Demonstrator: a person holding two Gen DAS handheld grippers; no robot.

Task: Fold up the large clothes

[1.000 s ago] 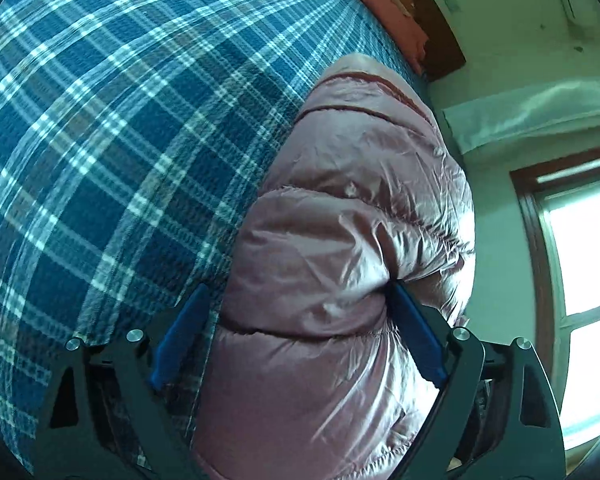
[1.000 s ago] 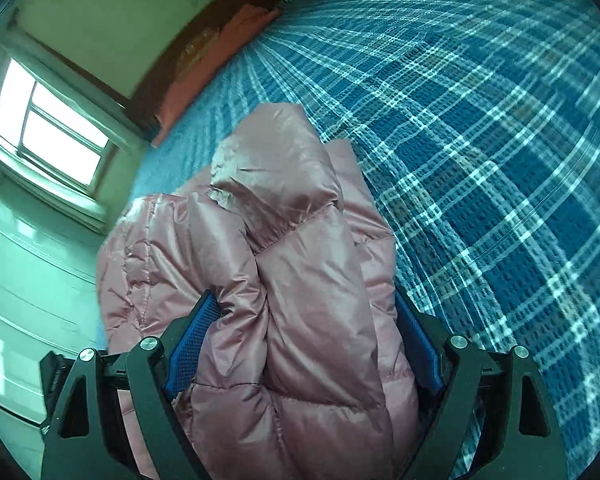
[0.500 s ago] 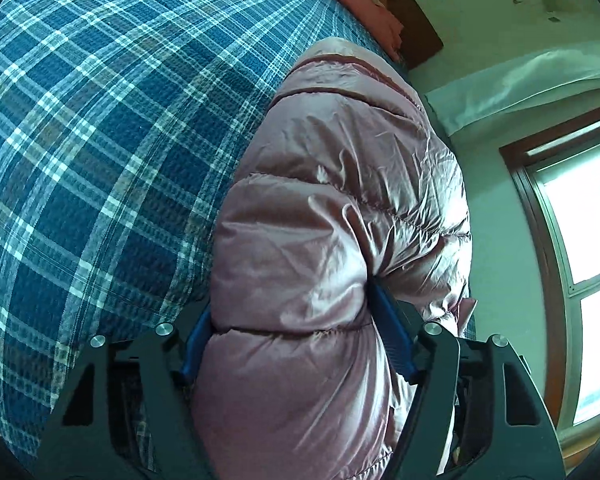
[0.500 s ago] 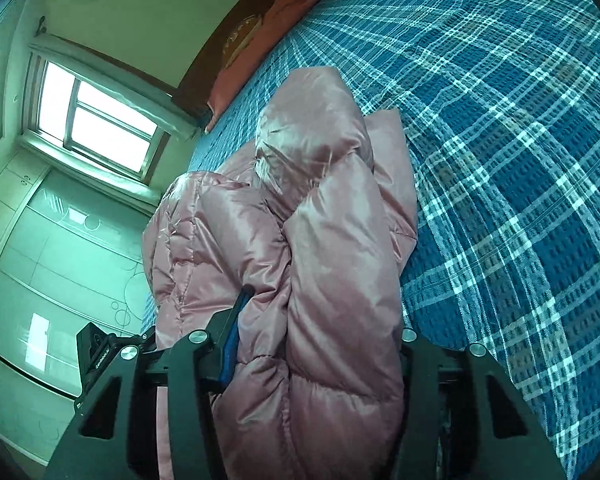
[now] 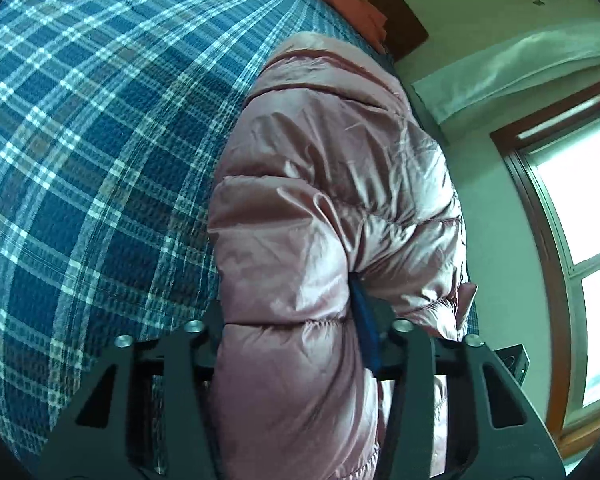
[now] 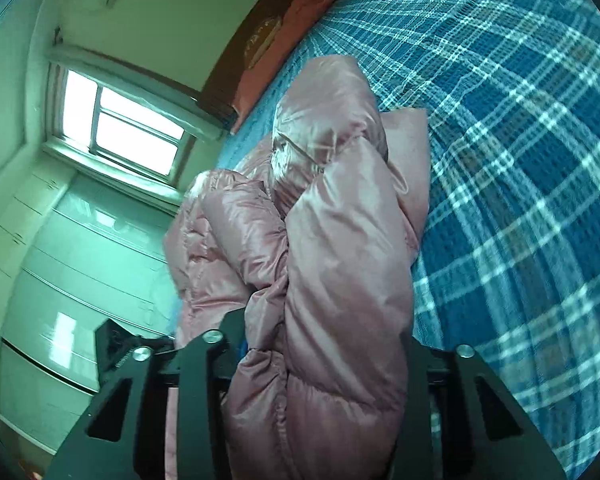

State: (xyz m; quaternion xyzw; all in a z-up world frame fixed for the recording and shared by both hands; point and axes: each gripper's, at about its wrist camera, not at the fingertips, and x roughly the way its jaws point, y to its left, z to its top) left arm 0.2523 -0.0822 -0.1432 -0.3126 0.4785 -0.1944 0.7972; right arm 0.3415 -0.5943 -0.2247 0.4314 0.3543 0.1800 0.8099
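Jacket (image 5: 320, 208) bunched between both closing jaws, apparently pinched.

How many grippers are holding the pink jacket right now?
2: the left gripper and the right gripper are each closing on a bunched fold of the pink jacket above the bed.

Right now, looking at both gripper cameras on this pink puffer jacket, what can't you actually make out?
- Left wrist view: the left gripper, jaws closing on the pink puffer jacket; its left pad is buried under fabric.
- Right wrist view: the right gripper, also closing on the jacket; padding hides both pads.
- Both views: the jacket's lower part is cut off by the bottom edge.
- Where the jacket meets the plaid bedspread: hidden by the jacket's bulk.
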